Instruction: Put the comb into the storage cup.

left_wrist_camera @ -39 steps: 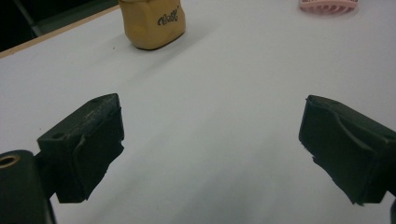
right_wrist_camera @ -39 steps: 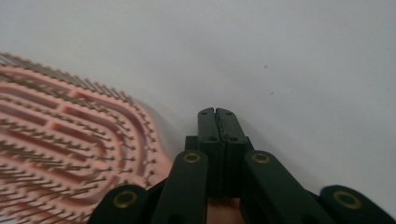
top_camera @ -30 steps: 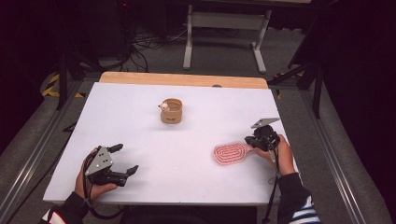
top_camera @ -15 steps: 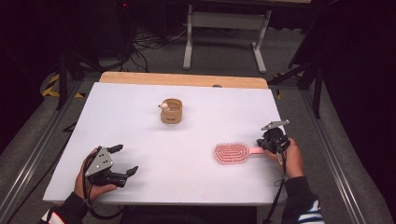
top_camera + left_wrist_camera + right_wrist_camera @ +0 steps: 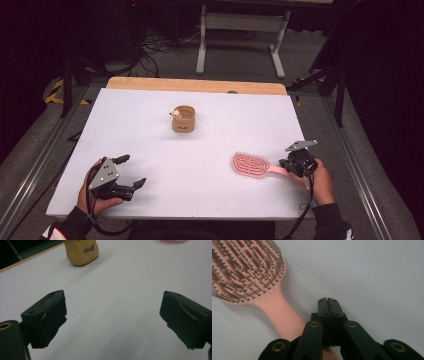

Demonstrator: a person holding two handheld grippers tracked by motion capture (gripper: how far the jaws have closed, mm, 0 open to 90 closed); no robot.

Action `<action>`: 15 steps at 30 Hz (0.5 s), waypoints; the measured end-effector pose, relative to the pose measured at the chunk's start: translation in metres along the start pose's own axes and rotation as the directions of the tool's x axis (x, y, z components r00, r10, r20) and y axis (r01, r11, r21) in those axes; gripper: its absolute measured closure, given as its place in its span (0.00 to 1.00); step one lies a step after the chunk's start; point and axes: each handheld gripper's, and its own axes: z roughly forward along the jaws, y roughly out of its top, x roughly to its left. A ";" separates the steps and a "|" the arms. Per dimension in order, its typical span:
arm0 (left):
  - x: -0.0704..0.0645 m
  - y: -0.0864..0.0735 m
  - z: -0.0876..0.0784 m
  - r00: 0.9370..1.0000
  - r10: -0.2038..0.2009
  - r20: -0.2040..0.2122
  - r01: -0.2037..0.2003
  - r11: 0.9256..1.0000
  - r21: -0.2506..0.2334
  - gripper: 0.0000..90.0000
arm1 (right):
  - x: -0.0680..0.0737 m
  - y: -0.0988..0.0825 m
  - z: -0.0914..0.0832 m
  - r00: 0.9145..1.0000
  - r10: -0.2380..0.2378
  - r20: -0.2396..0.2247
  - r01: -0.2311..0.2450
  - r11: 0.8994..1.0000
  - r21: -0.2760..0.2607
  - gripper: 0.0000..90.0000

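On the white tabletop [image 5: 210, 150], taking the pink hairbrush [image 5: 252, 165] as the landmark:

Right gripper [image 5: 327, 300]: jaws pressed flat together with nothing between them; they sit over the brush's handle end, which passes beneath and just left of them in the right gripper view.

Left gripper [image 5: 131, 171]: jaws spread wide and empty, only bare tabletop between them; well apart from the hairbrush, toward the near left corner.

Pink hairbrush: lying flat, bristles up, oval head pointing away from the right gripper toward the table's middle, handle toward the person's right hand [image 5: 320, 180].

Tan cup [image 5: 183, 119]: upright, dark script on its side; beyond the hairbrush, well apart from it, near the table's far middle.
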 end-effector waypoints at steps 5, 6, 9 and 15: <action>0.000 0.000 0.001 1.000 0.003 0.002 -0.003 1.000 0.006 0.09 | 0.008 -0.006 -0.005 1.000 -0.009 -0.024 0.009 1.000 -0.005 1.00; 0.000 0.000 0.001 1.000 0.003 0.002 -0.003 1.000 0.007 0.09 | 0.009 -0.007 -0.006 0.999 -0.011 -0.030 0.010 1.000 -0.005 1.00; 0.000 0.000 0.001 1.000 0.002 0.001 -0.002 1.000 0.009 0.09 | 0.014 -0.009 -0.008 0.999 -0.030 -0.044 0.030 1.000 -0.003 1.00; 0.000 0.000 0.002 1.000 0.004 0.004 -0.004 1.000 0.011 0.09 | 0.015 -0.012 -0.011 0.998 -0.046 -0.040 0.045 0.999 -0.013 0.90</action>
